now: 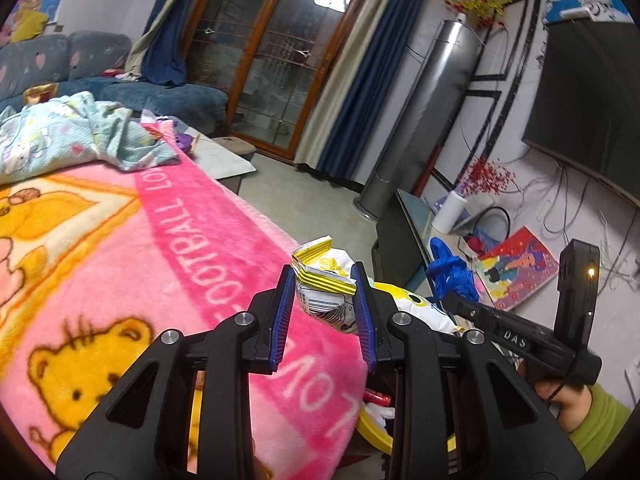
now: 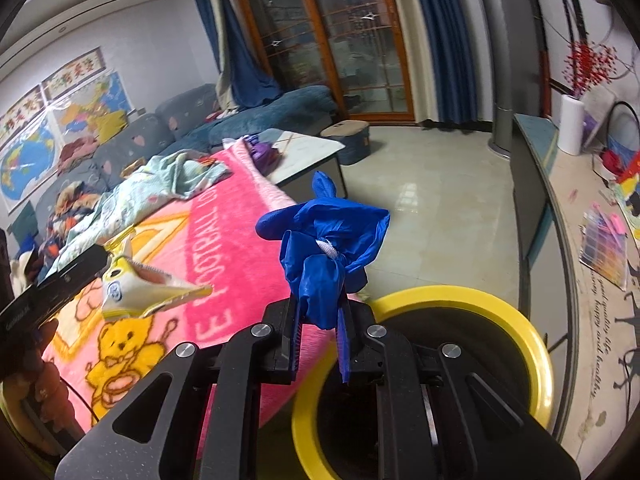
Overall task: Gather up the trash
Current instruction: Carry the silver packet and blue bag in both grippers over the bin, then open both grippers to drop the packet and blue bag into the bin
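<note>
Crinkled snack wrapper (image 1: 326,288) pinched in left gripper (image 1: 324,312), knotted glossy blue bag (image 2: 326,252) — right gripper (image 2: 320,332) clamped

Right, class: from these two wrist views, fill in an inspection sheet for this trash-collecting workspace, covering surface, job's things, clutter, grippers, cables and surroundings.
Surface: pink cartoon blanket covering the work surface.
Job's things: yellow-and-white snack wrapper; knotted blue plastic bag; yellow-rimmed bin, dark inside, below the right gripper.
Clutter: crumpled pale green cloth at the blanket's far end.
Grippers: left gripper shut on the wrapper; right gripper shut on the bag.
Cables: loose wires hanging under the television.
Surroundings: blue sofa, glass doors, tiled floor.
</note>
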{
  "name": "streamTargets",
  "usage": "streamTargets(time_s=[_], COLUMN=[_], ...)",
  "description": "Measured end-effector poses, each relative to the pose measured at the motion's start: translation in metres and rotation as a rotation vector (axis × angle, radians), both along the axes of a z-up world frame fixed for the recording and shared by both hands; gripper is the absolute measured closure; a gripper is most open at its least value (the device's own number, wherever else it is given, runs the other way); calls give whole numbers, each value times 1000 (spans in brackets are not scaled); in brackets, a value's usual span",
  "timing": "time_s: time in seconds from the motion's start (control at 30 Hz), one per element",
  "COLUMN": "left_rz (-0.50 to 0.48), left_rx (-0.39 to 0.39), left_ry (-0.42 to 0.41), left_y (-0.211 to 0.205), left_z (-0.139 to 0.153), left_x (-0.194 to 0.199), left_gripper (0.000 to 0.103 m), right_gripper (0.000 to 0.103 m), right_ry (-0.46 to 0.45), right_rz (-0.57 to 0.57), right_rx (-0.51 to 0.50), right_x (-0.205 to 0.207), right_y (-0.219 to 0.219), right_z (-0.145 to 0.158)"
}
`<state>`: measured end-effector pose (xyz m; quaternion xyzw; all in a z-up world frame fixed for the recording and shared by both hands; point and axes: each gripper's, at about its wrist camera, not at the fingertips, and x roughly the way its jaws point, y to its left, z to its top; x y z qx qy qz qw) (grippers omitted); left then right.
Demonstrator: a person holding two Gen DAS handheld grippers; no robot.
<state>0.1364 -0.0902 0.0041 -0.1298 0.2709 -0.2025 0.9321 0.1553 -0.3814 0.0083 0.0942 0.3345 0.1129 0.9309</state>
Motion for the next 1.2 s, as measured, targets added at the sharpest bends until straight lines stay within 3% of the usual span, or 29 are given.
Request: streamTargets(time_s=[0.7, 1.2], left_rz=[-137, -249], left_rx=[100, 213], left_ry=[-23, 2], left_y=[-58, -111], left_z=[-8, -33], left_x=[-16, -18], left_gripper=[81, 81], right_gripper=[89, 87], right_ry=[33, 88], right_rz=[-118, -151], right_rx=[8, 27], right_x=[-22, -27], right_y=[-57, -87], right_z=[-15, -37])
